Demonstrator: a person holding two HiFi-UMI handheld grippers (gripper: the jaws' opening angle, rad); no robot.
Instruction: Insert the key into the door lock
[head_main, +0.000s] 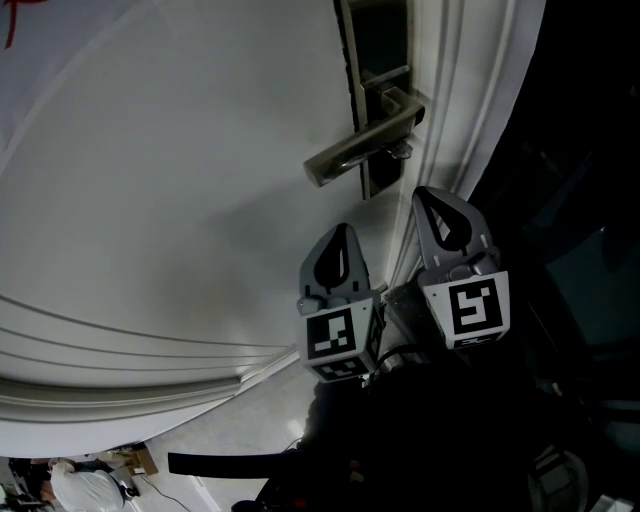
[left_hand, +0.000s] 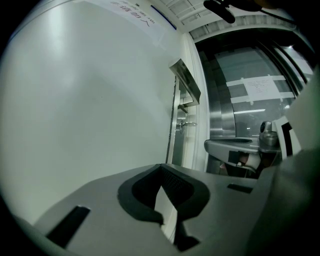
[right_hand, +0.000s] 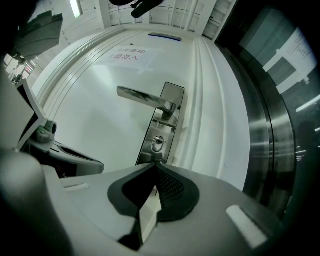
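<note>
1. Far left: broad white door (head_main: 150, 180), plain panel, with a paper notice (right_hand: 131, 55) taped higher up.
2. Near the door's right edge, below the handle: left gripper (head_main: 341, 238), jaws pressed together at the tips, nothing between them, aimed at the door.
3. Just right of that and farther up: metal lever handle (head_main: 362, 148) on a long lock plate (right_hand: 148, 150), lever pointing left.
4. Under the handle, on the same plate: key (left_hand: 186, 123) sticking out of the door lock (right_hand: 158, 143) (seen end-on from the right gripper view), apart from both grippers.
5. Right again, just beside the left gripper: right gripper (head_main: 436, 205), jaws likewise closed together and empty, pointed at the lock plate.
6. Far right: white door frame (head_main: 470, 90), then a steel strip (right_hand: 267, 150) and dark glass.
</note>
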